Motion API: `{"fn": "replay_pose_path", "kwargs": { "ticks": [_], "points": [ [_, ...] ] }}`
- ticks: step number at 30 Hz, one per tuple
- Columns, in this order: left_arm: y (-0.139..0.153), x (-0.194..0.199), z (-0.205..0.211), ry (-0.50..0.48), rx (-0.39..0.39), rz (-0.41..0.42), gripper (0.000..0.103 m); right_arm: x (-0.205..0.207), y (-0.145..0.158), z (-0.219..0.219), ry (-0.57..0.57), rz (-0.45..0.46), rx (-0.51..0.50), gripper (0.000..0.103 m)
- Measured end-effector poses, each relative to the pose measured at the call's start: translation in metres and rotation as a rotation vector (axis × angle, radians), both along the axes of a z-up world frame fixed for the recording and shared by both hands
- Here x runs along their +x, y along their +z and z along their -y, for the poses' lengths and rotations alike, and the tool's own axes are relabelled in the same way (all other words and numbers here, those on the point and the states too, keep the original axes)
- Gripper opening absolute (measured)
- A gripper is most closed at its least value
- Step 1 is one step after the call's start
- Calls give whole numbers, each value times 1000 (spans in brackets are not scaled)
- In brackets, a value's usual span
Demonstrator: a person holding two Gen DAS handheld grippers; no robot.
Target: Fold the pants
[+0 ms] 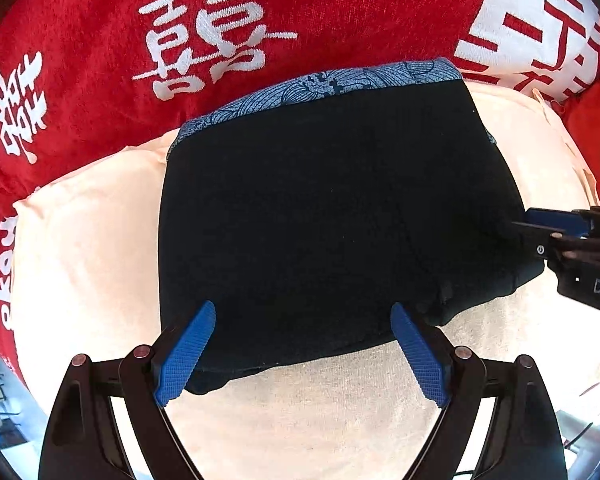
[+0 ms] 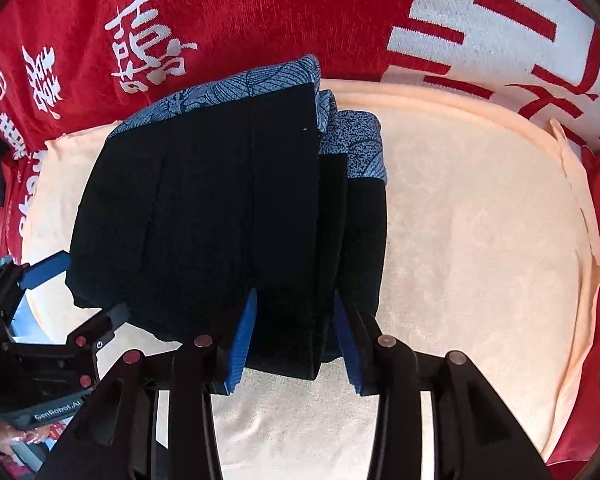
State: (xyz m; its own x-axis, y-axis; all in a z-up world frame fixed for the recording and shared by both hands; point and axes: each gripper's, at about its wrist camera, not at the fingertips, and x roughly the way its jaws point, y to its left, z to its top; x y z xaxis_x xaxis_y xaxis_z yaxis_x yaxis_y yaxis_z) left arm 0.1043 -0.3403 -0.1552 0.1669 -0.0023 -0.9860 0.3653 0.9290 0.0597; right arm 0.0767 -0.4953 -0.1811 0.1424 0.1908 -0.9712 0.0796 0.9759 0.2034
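Right wrist: right gripper (image 2: 296,340) pinches pants (image 2: 228,216) at 6 o'clock. Left gripper (image 1: 304,344) open, straddling hem. Soft, limp, layered; grip through all layers.

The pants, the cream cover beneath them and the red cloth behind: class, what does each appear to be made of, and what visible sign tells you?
Pants: matte black woven-looking fabric, soft folds, with a blue printed-cloth band; fibre unclear.
Cream cover: probably terry or fleece, from its nubby, looped surface.
Red cloth: plush, velvety pile with white printed characters, likely a synthetic blanket.
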Motion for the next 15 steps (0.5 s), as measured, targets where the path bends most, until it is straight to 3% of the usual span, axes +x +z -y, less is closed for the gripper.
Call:
{"fn": "replay_pose_path", "kwargs": {
  "ticks": [9, 15],
  "points": [
    [-4, 7, -3, 24, -6, -17, 90, 1, 0, -3, -3, -4, -20, 43],
    [-5, 8, -2, 26, 20, -6, 90, 0, 1, -2, -9, -1, -31, 49]
  ]
}}
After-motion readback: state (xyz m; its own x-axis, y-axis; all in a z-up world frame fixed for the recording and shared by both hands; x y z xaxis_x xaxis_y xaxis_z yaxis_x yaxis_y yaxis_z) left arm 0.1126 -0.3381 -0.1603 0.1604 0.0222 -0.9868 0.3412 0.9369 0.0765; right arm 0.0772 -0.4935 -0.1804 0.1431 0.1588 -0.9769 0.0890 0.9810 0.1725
